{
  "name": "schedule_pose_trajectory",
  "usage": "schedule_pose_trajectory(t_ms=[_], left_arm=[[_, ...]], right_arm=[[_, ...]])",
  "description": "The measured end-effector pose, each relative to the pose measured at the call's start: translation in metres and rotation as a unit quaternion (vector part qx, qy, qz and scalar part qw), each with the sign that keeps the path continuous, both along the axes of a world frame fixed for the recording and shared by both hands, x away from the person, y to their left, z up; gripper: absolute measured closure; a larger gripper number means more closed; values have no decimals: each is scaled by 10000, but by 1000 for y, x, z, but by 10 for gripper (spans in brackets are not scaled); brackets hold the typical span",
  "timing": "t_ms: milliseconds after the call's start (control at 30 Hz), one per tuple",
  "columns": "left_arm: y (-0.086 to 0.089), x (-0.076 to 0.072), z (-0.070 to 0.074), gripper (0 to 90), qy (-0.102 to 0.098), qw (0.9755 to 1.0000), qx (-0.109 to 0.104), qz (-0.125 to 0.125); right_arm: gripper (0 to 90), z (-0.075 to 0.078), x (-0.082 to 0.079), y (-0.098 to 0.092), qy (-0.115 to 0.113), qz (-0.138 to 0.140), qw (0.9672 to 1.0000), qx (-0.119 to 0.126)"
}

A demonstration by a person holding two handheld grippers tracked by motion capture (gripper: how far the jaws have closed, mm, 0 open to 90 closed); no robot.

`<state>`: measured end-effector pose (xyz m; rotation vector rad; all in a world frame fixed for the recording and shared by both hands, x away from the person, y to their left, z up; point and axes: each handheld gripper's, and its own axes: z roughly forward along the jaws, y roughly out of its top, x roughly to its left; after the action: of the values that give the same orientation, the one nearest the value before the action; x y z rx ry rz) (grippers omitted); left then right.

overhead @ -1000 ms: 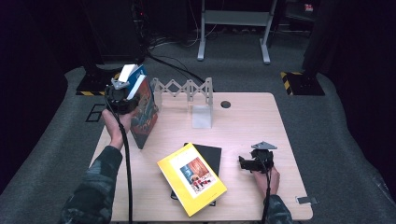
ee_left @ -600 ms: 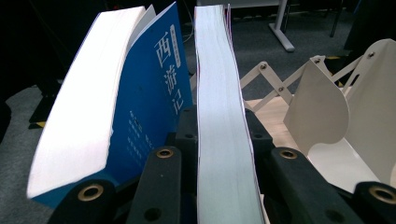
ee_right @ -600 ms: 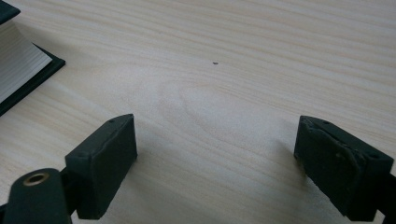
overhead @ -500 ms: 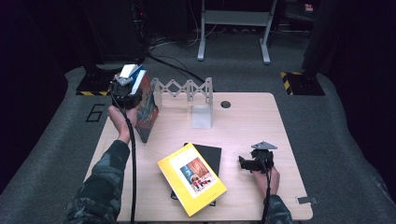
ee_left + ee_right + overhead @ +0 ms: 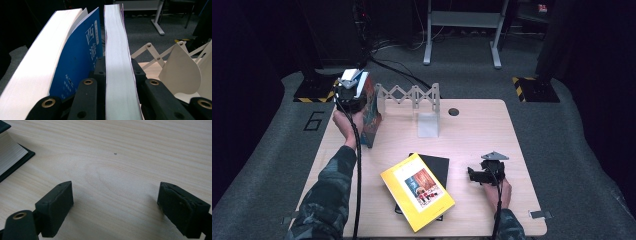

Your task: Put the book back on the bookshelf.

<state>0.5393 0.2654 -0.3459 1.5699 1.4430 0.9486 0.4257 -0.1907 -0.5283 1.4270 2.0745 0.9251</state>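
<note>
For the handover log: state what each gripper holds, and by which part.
Left gripper clamps an upright book by its page edge. Right gripper holds nothing.

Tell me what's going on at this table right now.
A person is working with books. The left hand-held gripper is shut on a book, holding it upright beside a blue book, near the white folding rack. The right hand-held gripper rests open on the table, near a yellow book lying on a black one.

Rack (image 5: 408, 96) blocks right; table (image 5: 472, 135) centre free.
</note>
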Motion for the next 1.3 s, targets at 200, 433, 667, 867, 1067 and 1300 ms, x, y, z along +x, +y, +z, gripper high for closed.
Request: schedule_pose_trajectory(t_ms=[200, 433, 667, 867, 1067, 1300], left_arm=[[0, 6, -1, 737, 2, 10000, -69, 65], [-5, 14, 3, 737, -73, 9999, -93, 119], [-8, 22, 3, 737, 21, 9998, -112, 146], [-8, 28, -2, 736, 85, 9997, -152, 148], [-9, 35, -3, 735, 81, 9999, 0, 111], [-8, 37, -3, 735, 99, 9998, 135, 104]], right_arm=[[126, 0, 0, 0, 6, 9, 10000, 1], [127, 0, 0, 0, -10, 21, 10000, -7], [127, 0, 1, 0, -16, 1, 10000, -10], [127, 0, 0, 0, -8, 12, 10000, -2], [127, 0, 0, 0, -6, 3, 10000, 1], [128, 0, 0, 0, -8, 9, 10000, 2]])
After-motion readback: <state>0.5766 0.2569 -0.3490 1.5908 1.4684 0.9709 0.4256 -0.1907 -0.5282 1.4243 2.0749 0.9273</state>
